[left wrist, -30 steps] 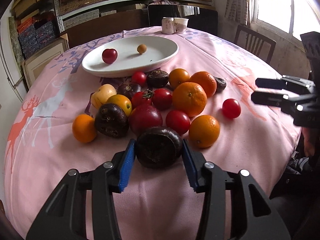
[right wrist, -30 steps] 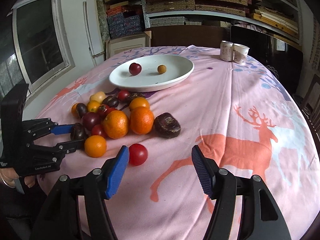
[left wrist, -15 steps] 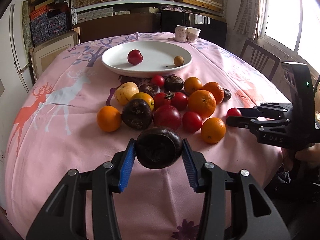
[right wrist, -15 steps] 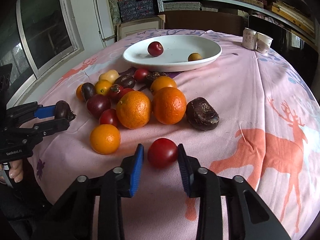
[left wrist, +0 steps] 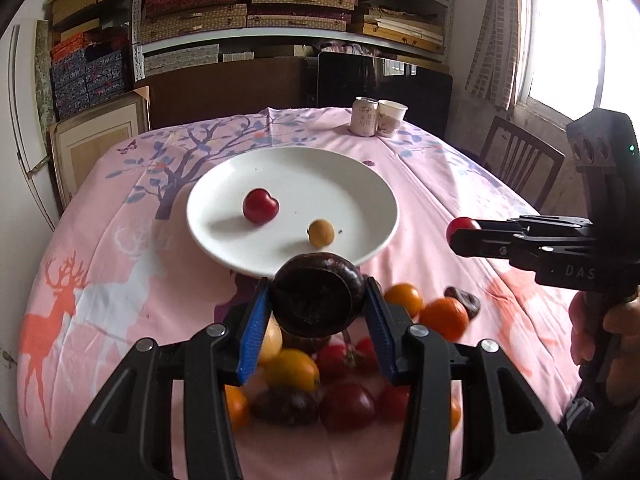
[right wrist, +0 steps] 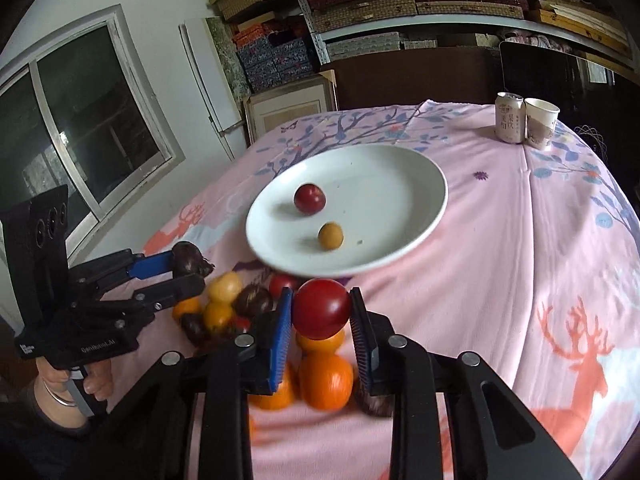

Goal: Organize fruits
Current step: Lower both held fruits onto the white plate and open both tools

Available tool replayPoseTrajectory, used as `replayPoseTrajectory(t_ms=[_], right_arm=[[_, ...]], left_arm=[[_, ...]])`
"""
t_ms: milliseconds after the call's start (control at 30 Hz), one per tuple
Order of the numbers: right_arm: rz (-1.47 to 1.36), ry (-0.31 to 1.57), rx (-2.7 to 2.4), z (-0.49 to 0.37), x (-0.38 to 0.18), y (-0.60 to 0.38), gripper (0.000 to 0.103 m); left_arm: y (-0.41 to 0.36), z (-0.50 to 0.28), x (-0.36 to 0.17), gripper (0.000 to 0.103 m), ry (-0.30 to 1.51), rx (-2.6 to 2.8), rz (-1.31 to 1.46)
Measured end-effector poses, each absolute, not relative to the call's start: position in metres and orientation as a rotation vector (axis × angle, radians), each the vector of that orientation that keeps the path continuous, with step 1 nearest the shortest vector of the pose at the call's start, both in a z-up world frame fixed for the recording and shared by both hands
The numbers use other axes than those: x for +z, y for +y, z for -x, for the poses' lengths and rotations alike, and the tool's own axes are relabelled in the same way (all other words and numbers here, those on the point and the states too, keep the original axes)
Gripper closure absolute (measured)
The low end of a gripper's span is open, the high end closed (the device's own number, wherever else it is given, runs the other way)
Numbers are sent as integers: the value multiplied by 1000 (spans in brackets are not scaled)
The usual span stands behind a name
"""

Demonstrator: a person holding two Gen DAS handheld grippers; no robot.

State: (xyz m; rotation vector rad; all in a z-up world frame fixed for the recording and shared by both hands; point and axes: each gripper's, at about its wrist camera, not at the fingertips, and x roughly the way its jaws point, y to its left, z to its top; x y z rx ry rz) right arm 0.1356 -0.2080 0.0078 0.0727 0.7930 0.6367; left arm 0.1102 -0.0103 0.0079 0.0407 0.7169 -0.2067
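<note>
Two fruits lie on the white plate (left wrist: 372, 184) in our left wrist view: one glossy red fruit (left wrist: 261, 206) and one small matte yellow ball (left wrist: 321, 233). Our left gripper (left wrist: 318, 314) clamps one wrinkled dark fruit (left wrist: 318, 294) between its ribbed blue pads, held in the air just short of the plate's near rim. Below it the pile (left wrist: 340, 364) on the pink deer-print cloth (left wrist: 100, 280) is blurred and partly hidden by the fingers, so we cannot count it. At right, our right gripper (left wrist: 460, 234) shows side-on with only a sliver of its tomato (left wrist: 460, 225) visible. One can (left wrist: 365, 116) and one paper cup (left wrist: 391, 118) stand together at the far edge.

In our right wrist view, the right gripper (right wrist: 322, 318) is clenched on one smooth round tomato (right wrist: 322, 314), raised over the pile (right wrist: 280, 340) and just before the plate (right wrist: 400, 184). The same two fruits sit on the plate. Oranges beneath are blurred. At left, the left gripper (right wrist: 192, 270) holds its dark fruit (right wrist: 188, 264), half covered by a finger. A hand (right wrist: 76, 380) grips its handle, cut off by the frame
</note>
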Motion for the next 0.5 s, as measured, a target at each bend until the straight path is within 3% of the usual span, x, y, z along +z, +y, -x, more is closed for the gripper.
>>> replayPoseTrajectory(t_ms=[233,267,300,333,433,500], right_arm=[[-83,868,597,-208,-7,-180,73],[-80,871,591,-212,-10,-177,69],[-81,873,583,-214,-12,-176,57],[-81,871,574,-214,-13,-177,54],[-69,834,568,-201,-9,-181,52],[-44,801,554,-186,-4,-186,51]], left_arm=[[-16,-188,-16,57,832,-188,-33],[-15,-192,-21,54,844,-184,-34],[-14,-194,-24,51,850,-170,-30],[-11,-193,-23,43,847,-157,-22],[-3,-176,-13,28,795,-136,-3],[0,-157,-3,28,767,-136,-10]])
